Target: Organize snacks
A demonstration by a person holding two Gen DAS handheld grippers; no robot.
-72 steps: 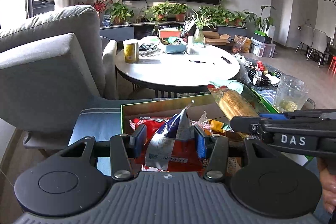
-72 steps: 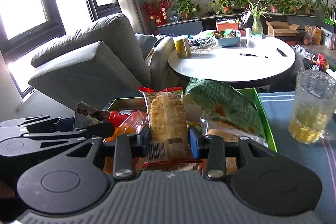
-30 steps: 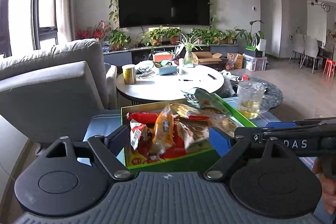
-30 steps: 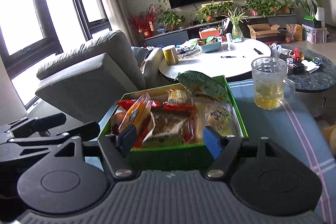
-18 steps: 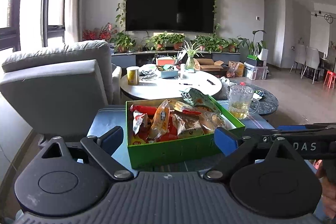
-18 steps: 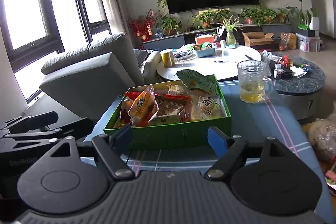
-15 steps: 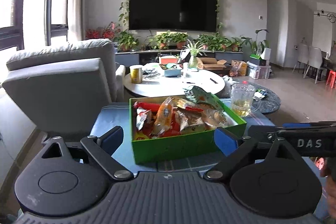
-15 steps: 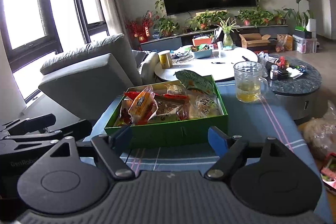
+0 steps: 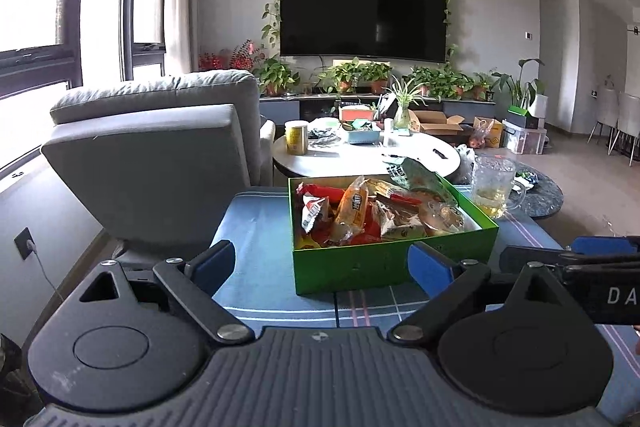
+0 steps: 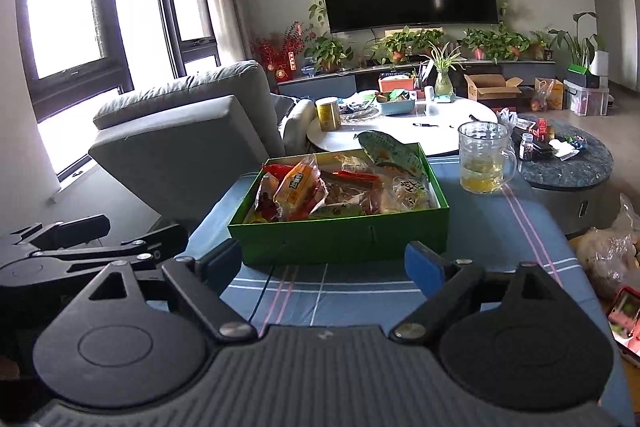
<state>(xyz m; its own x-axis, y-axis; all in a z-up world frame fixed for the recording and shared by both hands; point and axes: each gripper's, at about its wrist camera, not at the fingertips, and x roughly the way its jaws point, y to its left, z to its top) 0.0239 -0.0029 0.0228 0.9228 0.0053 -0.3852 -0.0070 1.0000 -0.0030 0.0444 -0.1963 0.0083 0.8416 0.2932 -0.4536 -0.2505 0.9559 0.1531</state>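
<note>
A green box (image 9: 394,261) (image 10: 344,237) stands on a blue striped tablecloth (image 9: 260,227) (image 10: 500,247). Several snack packets (image 9: 352,207) (image 10: 298,189) fill it, and a green bag (image 9: 424,177) (image 10: 394,153) leans at its far edge. My left gripper (image 9: 322,261) is open and empty, back from the box's near side. My right gripper (image 10: 322,261) is open and empty, also short of the box. Each gripper shows at the edge of the other's view.
A glass mug of yellow drink (image 9: 494,185) (image 10: 484,157) stands right of the box. A grey armchair (image 9: 160,155) (image 10: 188,131) is at the left. A round white table (image 9: 368,153) (image 10: 404,125) with a yellow can (image 9: 297,137) is behind. A dark round table (image 10: 568,157) is at the right.
Both grippers let go of snack packets in the box, opened, and drew back and up away from it. The box now sits farther off in both views.
</note>
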